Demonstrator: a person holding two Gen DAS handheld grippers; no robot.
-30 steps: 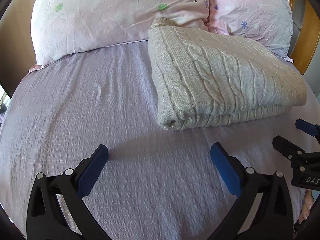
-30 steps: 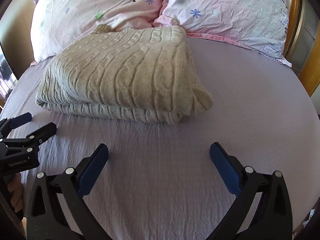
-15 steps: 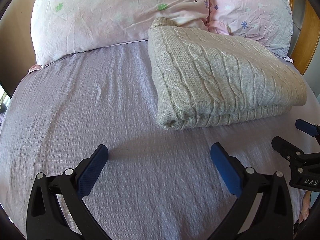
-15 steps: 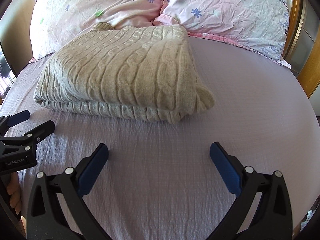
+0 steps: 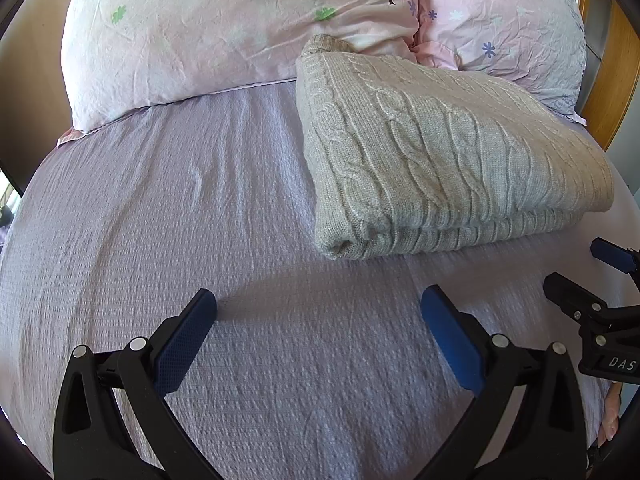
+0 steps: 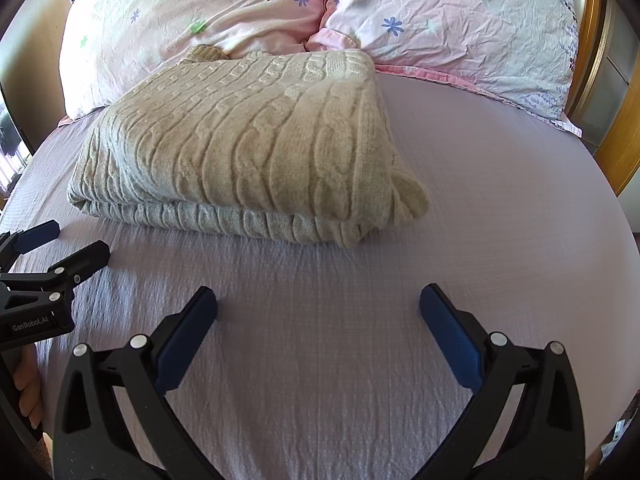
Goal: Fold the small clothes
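Note:
A beige cable-knit sweater lies folded in a thick rectangle on the lilac bed sheet, its far end against the pillows. It also shows in the right wrist view. My left gripper is open and empty, above the sheet in front of the sweater's near left corner. My right gripper is open and empty, in front of the sweater's near right corner. Each gripper shows at the edge of the other's view: the right gripper and the left gripper.
Two pink floral pillows lie along the head of the bed. A wooden headboard stands at the right. The sheet stretches bare to the sweater's left and right.
Both grippers have shifted slightly; in the right wrist view the sweater has slid a little right and looks closer. Both stay open and empty.

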